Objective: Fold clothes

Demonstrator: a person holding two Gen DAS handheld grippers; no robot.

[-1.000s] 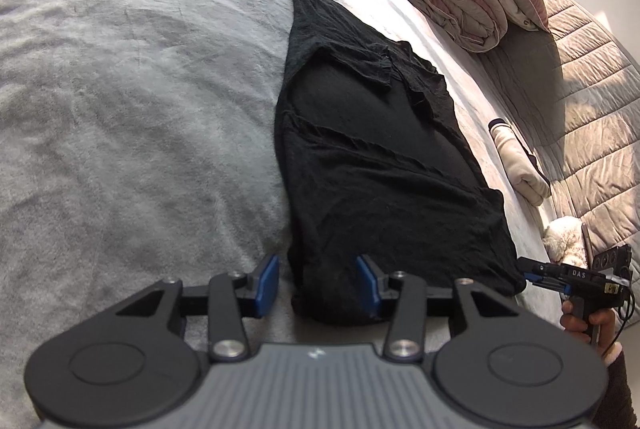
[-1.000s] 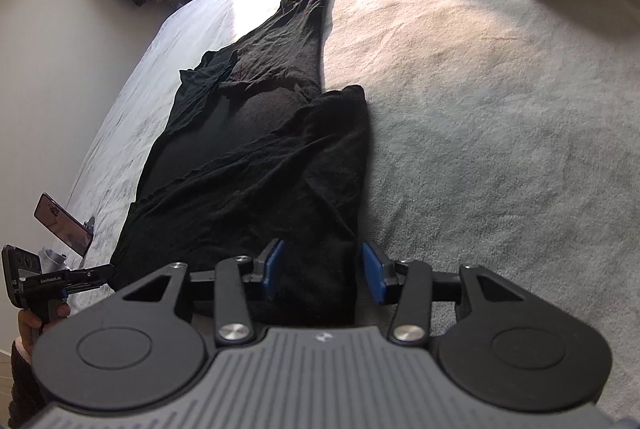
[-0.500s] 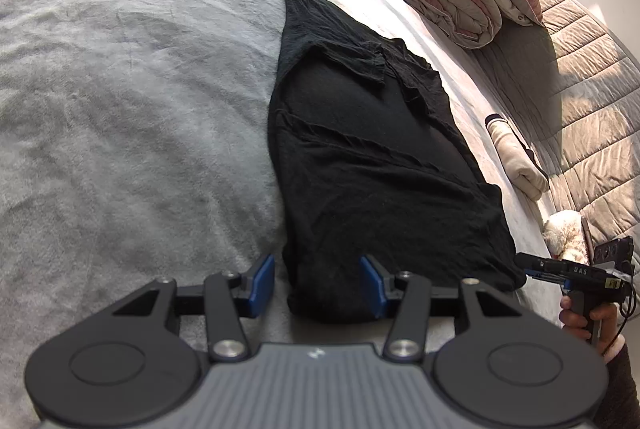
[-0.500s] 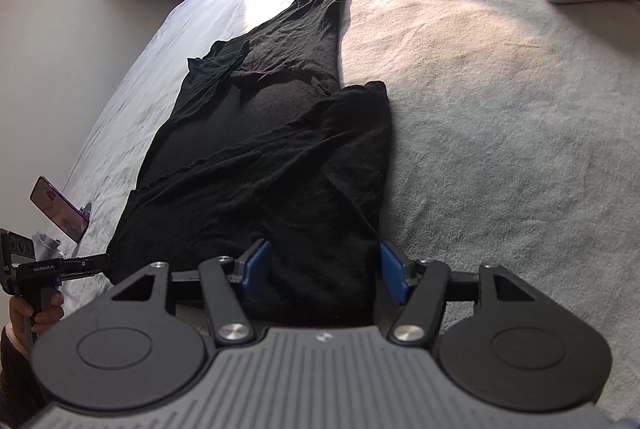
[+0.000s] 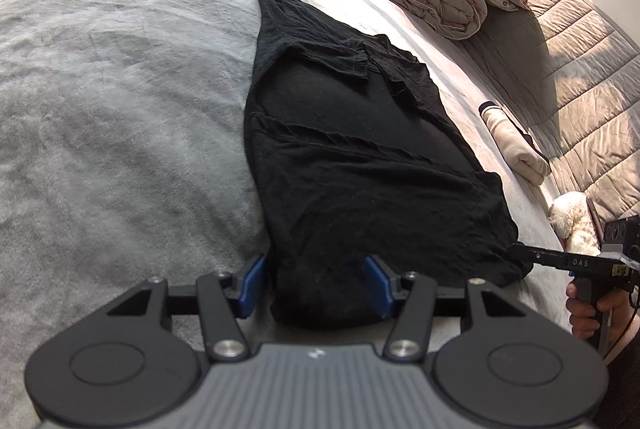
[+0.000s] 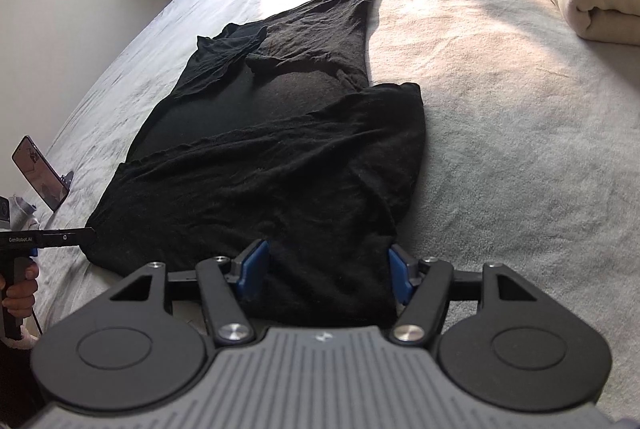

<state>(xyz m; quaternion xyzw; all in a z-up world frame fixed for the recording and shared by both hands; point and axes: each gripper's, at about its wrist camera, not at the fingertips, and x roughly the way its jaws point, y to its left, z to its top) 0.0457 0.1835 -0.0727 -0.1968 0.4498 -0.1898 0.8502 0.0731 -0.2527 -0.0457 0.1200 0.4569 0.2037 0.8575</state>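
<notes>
Bed [image 5: 100, 89]: grey, carries black garment [image 5: 352, 157], long, narrow.
Left hand-held gripper [image 5: 314, 283]: jaws just opening, spread around near hem corner.
Right hand-held gripper [image 6: 326, 275]: the same, other corner.
Handling: soft, light, limp; grip hem corners.

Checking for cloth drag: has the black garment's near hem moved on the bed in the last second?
Cannot tell. In the right wrist view the black garment looks unshifted against the folded cream blanket, though the camera itself shifted. The right claw has just been opening.
</notes>
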